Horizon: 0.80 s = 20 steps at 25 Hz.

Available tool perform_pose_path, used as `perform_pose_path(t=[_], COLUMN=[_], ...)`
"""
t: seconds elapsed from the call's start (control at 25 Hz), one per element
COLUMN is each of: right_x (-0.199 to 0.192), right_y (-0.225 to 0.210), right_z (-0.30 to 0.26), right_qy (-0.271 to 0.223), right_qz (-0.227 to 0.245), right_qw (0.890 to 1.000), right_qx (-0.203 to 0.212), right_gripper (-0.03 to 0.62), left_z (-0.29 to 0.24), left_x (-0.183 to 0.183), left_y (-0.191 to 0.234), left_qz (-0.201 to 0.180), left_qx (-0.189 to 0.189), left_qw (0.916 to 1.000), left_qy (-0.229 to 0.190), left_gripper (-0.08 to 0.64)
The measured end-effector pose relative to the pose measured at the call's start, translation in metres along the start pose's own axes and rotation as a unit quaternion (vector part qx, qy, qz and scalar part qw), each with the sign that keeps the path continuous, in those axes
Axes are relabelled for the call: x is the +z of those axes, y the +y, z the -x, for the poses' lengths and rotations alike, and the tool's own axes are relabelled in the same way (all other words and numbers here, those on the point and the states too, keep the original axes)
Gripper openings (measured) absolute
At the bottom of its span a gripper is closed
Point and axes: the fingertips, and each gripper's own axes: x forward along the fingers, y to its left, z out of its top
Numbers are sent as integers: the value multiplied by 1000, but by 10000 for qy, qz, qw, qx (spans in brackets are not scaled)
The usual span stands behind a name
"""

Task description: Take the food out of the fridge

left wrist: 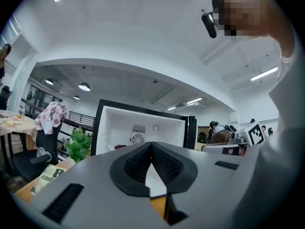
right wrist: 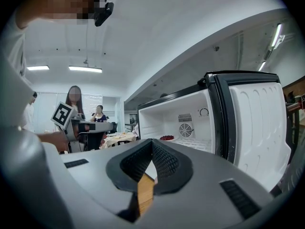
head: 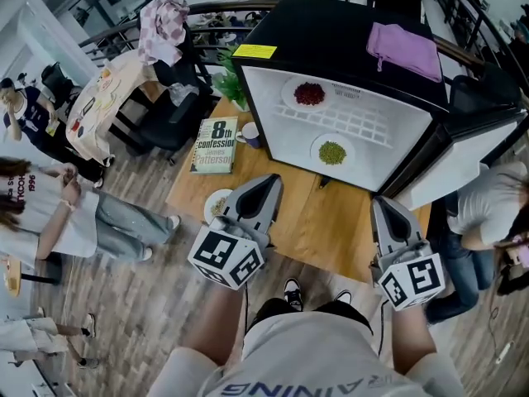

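Left gripper (head: 269,182) and right gripper (head: 383,205) closed, empty — fridge (head: 331,48) open

Long ceiling lights (right wrist: 86,69) are shining over a wooden floor (head: 157,298), where a black chair (head: 164,121) is standing beside a cloth-covered table (head: 106,99).

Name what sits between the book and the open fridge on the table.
A dark mug sits between the book and the fridge, close by the fridge's open front. The head view shows it.

Grey right claw (right wrist: 151,151) jaws together and empty, open black-framed white fridge (right wrist: 190,109) beyond, plate of red food (right wrist: 167,138) on its shelf
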Motion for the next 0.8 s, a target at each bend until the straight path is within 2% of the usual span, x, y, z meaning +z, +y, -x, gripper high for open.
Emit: perform_pose_path(t=[0.24, 0.32, 0.4, 0.52, 0.64, 0.8], right_x=[0, -1, -2, -4, -7, -11], right_y=[0, -1, -2, -4, -7, -9], right_z=[5, 6, 8, 11, 13, 14], right_qy=[24, 32, 38, 50, 78, 107], right_qz=[-3, -6, -10, -9, -32, -80], right_qw=[10000, 10000, 10000, 10000, 10000, 9999], right_qx=[14, 7, -9, -28, -44, -41], right_gripper=[18, 18, 18, 18, 18, 18], left_z=[-9, -20, -35, -55, -78, -117], left_x=[0, -5, -11, -16, -21, -29], left_y=[3, 11, 20, 28, 42, 59], left_qz=[149, 462, 946, 1652, 2169, 3044], left_qx=[44, 72, 10, -201, -217, -244], left_qw=[9999, 9988, 9951, 9853, 9749, 9504], left_qy=[49, 161, 292, 381, 460, 584], left_gripper=[8, 8, 8, 9, 9, 10])
